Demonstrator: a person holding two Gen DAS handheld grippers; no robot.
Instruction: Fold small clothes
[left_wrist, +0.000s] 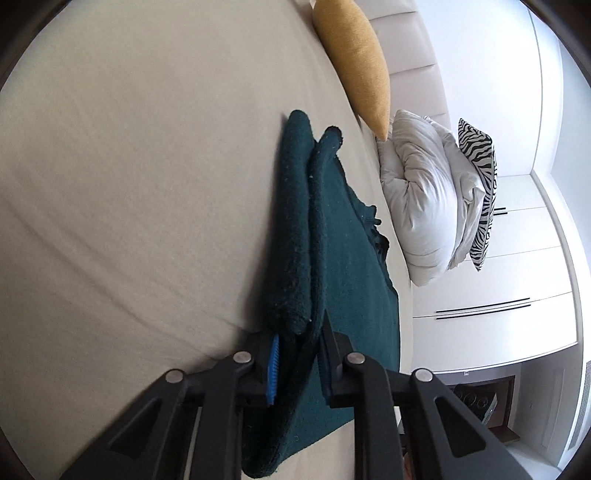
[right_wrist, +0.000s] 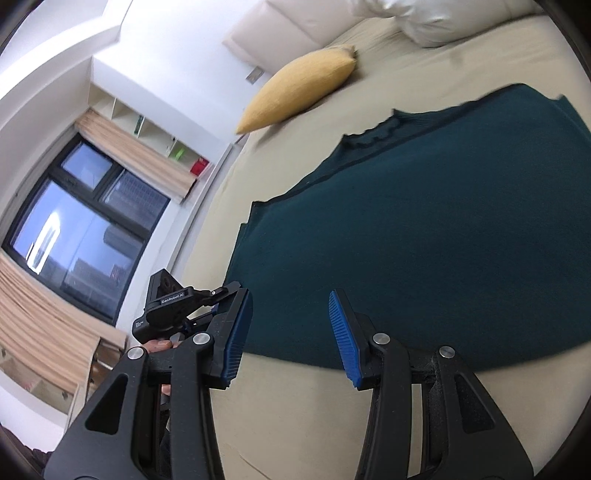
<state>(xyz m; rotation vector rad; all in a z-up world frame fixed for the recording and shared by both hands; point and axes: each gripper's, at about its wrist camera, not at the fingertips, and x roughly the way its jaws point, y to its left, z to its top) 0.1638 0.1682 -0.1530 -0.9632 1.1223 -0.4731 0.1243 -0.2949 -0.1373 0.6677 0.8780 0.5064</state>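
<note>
A dark green knit garment (right_wrist: 424, 236) lies spread flat on the beige bed sheet (right_wrist: 295, 406). My left gripper (left_wrist: 297, 363) is shut on a bunched fold of that garment (left_wrist: 310, 236), which stretches away from its blue pads over the bed. My right gripper (right_wrist: 290, 338) is open and empty, just above the sheet at the garment's near edge. The left gripper's body (right_wrist: 173, 314) shows in the right wrist view, to the left of the garment's near corner.
A yellow cushion (right_wrist: 299, 88) and a white pillow (left_wrist: 424, 199) with a zebra-print cushion (left_wrist: 480, 184) lie at the head of the bed. White cabinets (left_wrist: 517, 258) stand beyond. A window (right_wrist: 81, 225) with beige curtains is to the left.
</note>
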